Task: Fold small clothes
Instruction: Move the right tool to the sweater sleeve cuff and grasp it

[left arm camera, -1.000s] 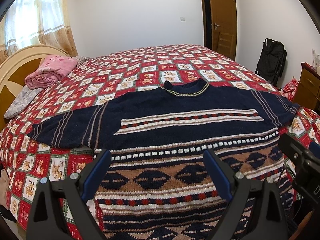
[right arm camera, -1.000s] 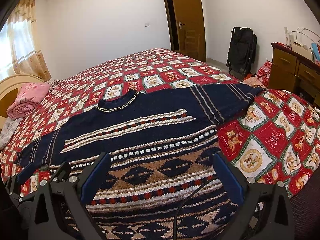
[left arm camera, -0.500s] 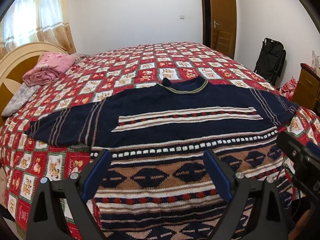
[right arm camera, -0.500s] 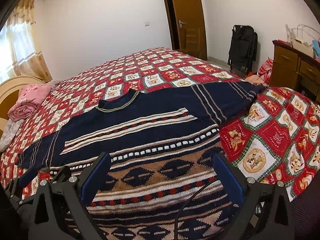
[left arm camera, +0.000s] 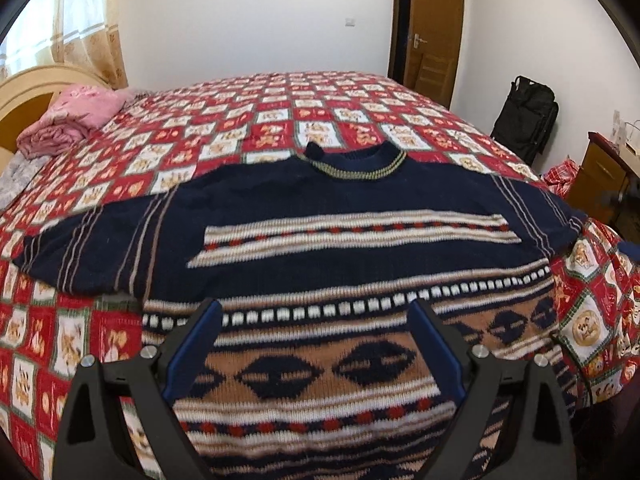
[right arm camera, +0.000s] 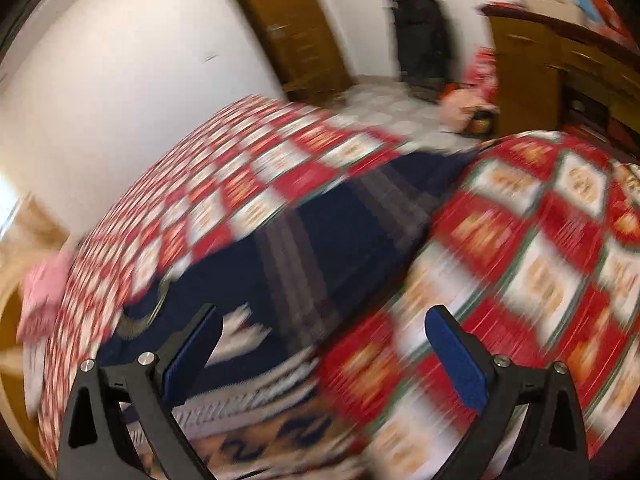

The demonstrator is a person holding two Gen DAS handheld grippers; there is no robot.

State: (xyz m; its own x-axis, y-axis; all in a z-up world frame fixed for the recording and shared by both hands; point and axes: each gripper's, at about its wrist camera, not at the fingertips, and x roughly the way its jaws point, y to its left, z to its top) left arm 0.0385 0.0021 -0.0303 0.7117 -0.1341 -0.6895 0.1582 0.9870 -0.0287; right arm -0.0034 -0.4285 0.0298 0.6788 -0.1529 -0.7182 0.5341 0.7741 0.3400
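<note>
Left wrist view: the left gripper [left arm camera: 316,320] hangs wide open and empty over the lower body of the sweater [left arm camera: 320,248], which lies flat on the bed [left arm camera: 280,120], collar away, sleeves spread along its long axis, left and right.

Right wrist view (blurred): the right gripper [right arm camera: 322,330], also wide open and empty, faces the sweater's right sleeve [right arm camera: 360,216], which runs ahead toward the bed's edge. This gripper appears the nearer to that sleeve.
</note>
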